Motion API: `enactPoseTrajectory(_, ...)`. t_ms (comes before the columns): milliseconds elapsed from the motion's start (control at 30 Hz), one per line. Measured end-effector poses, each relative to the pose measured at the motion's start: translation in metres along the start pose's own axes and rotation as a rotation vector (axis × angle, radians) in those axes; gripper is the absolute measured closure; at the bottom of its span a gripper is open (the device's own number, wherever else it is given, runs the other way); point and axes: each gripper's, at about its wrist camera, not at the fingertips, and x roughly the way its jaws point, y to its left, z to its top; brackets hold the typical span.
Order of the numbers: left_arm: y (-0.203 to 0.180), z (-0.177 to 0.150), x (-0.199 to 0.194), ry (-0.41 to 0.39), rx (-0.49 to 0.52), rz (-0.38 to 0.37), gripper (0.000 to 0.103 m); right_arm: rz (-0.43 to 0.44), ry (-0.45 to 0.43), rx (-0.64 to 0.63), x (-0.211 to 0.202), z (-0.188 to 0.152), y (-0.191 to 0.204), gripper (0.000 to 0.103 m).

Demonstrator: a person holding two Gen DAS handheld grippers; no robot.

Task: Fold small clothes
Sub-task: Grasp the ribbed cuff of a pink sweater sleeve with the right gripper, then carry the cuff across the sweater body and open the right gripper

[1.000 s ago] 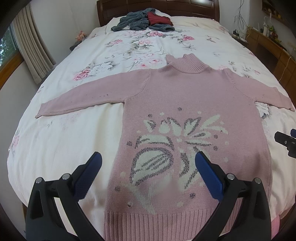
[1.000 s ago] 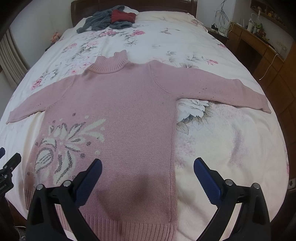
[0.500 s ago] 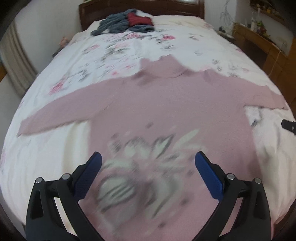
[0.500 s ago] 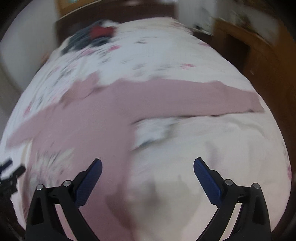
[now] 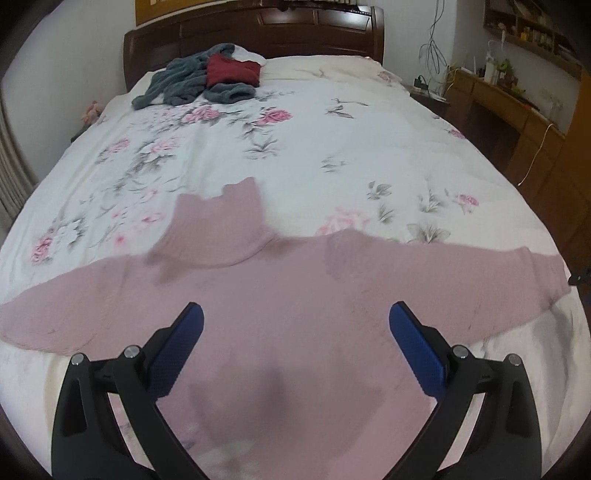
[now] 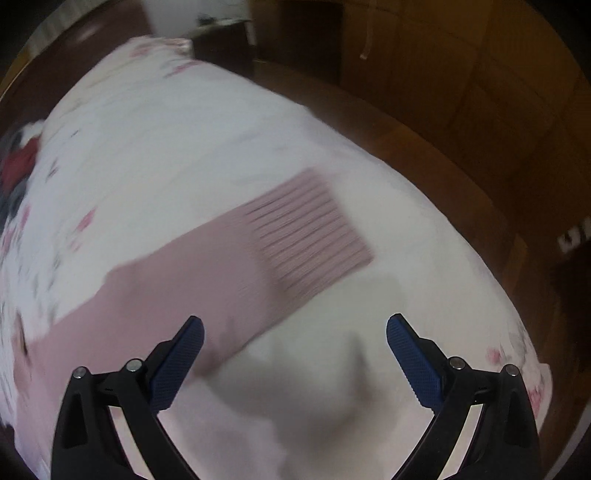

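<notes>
Sweater [image 5: 295, 295] lies flat under the wide-spread left hand-held gripper [image 5: 295, 332]; its cuff [image 6: 314, 229] lies just ahead of the wide-spread right hand-held gripper [image 6: 294, 336].

no readable text, labels, brands or numbers anywhere

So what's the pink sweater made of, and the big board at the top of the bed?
The sweater looks like soft knitted yarn, maybe wool or acrylic: the cuff shows raised ribs and the surface is matte. The headboard looks like dark wood with a slight gloss: it is reddish brown with carved panels. The exact fibre and wood cannot be told.
</notes>
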Motion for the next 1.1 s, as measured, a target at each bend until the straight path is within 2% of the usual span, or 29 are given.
enactPoseTrajectory(133, -0.012, 0.004, 0.018, 0.022, 0.005, 0.001, 0.003, 0.057, 0.073, 0.066, 0.039, 0.015, -0.019, 0.004)
enactPoseTrajectory(267, -0.013, 0.001, 0.03, 0.038, -0.002, 0.01, 0.003, 0.078, 0.073, 0.065, 0.054, 0.019, -0.016, 0.003)
enactPoseTrajectory(300, -0.011, -0.001, 0.031, 0.041, -0.004, 0.012, 0.003, 0.076, 0.069, 0.059, 0.056, 0.02, -0.013, 0.007)
enactPoseTrajectory(333, -0.01, -0.002, 0.032, 0.042, -0.005, 0.017, 0.003, 0.075, 0.061, 0.049, 0.054, 0.018, -0.011, 0.021)
enactPoseTrajectory(367, -0.009, -0.003, 0.032, 0.042, -0.005, 0.02, 0.003, 0.088, 0.058, 0.036, 0.054, 0.023, -0.01, 0.038)
enactPoseTrajectory(433, -0.009, -0.004, 0.032, 0.04, -0.001, 0.024, 0.003, 0.149, 0.057, 0.012, 0.051, 0.026, -0.005, 0.061)
enactPoseTrajectory(500, -0.007, -0.004, 0.031, 0.039, 0.0, 0.025, 0.003, 0.137, 0.034, -0.009, 0.044, 0.025, -0.001, 0.073)
enactPoseTrajectory(533, -0.006, -0.005, 0.03, 0.04, 0.001, 0.026, 0.003, 0.155, 0.018, -0.016, 0.04, 0.025, -0.001, 0.089)
enactPoseTrajectory(567, -0.004, -0.005, 0.029, 0.041, 0.0, 0.025, 0.003, 0.18, 0.0, -0.002, 0.033, 0.025, -0.004, 0.093)
enactPoseTrajectory(633, 0.003, -0.007, 0.026, 0.041, -0.005, 0.023, 0.003, 0.172, -0.033, 0.038, 0.023, 0.025, -0.016, 0.098)
enactPoseTrajectory(700, 0.011, -0.009, 0.024, 0.043, -0.011, 0.025, 0.003, 0.081, -0.061, 0.047, 0.018, 0.023, -0.026, 0.098)
enactPoseTrajectory(733, 0.017, -0.01, 0.024, 0.045, -0.017, 0.03, 0.003, 0.063, -0.053, 0.063, 0.021, 0.023, -0.033, 0.098)
enactPoseTrajectory(833, 0.033, -0.016, 0.027, 0.061, -0.032, 0.05, 0.003, 0.09, -0.019, 0.122, 0.03, 0.017, -0.048, 0.098)
enactPoseTrajectory(933, 0.051, -0.023, 0.028, 0.082, -0.059, 0.06, 0.003, 0.174, -0.034, 0.161, 0.035, 0.025, -0.048, 0.098)
enactPoseTrajectory(1100, 0.072, -0.033, 0.028, 0.095, -0.068, 0.09, 0.003, 0.172, -0.079, 0.144, 0.018, 0.026, -0.045, 0.098)
